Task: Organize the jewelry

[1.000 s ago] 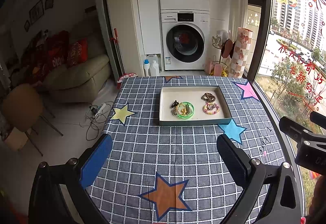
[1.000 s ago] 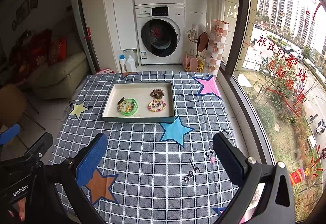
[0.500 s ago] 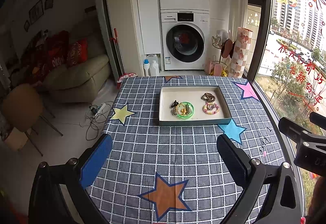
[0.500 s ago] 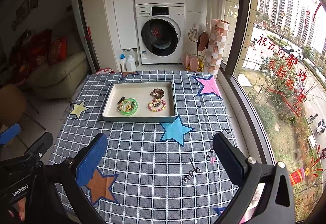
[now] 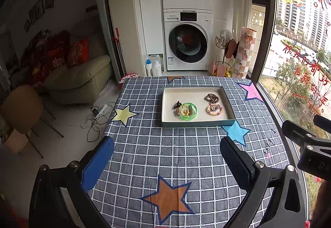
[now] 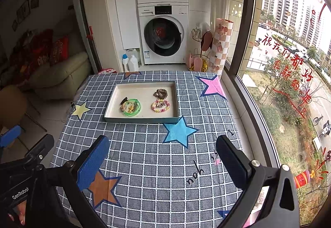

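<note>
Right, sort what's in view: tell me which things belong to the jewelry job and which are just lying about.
For the job:
tray
green bangle
pastel bead bracelet
brown bead bracelet
left gripper, open
right gripper, open

Just lying about:
checked tablecloth
washing machine
detergent bottles
sofa

A table under a checked cloth, with one tray on it

The table is covered by a grey-blue checked cloth printed with coloured stars: an orange one close under the left gripper, a blue one just ahead of the right gripper, a yellow one ahead and to the left of both, and a pink one at the far right corner. A shallow rectangular tray lies flat on the cloth well ahead of both grippers, toward the table's far edge, its near right corner touching the blue star. Dark lettering is printed on the cloth near the right gripper's right finger.
</note>
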`<state>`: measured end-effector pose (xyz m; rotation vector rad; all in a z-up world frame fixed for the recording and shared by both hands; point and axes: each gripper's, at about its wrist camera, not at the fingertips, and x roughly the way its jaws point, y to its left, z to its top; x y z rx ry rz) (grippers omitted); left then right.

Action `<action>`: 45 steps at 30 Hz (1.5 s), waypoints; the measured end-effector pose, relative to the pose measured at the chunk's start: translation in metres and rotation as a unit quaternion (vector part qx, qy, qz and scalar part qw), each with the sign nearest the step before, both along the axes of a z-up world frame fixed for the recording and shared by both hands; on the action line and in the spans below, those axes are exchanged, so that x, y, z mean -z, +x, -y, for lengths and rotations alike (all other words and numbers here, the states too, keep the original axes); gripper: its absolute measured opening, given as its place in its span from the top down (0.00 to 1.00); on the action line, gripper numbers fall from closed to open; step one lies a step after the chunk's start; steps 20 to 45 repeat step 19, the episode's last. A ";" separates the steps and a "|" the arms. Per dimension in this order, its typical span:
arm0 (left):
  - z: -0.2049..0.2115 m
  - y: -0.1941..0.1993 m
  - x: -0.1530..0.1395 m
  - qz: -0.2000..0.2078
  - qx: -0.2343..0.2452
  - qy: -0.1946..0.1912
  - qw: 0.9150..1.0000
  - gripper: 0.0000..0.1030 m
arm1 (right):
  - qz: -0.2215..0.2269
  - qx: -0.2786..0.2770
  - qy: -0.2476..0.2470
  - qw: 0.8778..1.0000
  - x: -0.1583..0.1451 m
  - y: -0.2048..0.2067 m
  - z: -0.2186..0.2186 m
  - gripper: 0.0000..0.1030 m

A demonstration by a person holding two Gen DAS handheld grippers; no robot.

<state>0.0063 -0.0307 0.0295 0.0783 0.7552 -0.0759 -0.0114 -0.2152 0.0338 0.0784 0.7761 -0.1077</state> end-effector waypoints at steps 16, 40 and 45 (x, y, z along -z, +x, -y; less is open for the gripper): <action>-0.005 -0.002 0.003 0.002 -0.002 -0.006 1.000 0.00 | 0.000 0.000 0.000 1.000 -0.001 0.000 0.001 0.00; -0.003 -0.003 0.002 0.004 0.002 -0.005 1.000 0.00 | -0.001 0.001 0.001 1.000 0.001 -0.001 0.000 0.00; -0.003 -0.003 0.002 0.004 0.002 -0.005 1.000 0.00 | -0.001 0.001 0.001 1.000 0.001 -0.001 0.000 0.00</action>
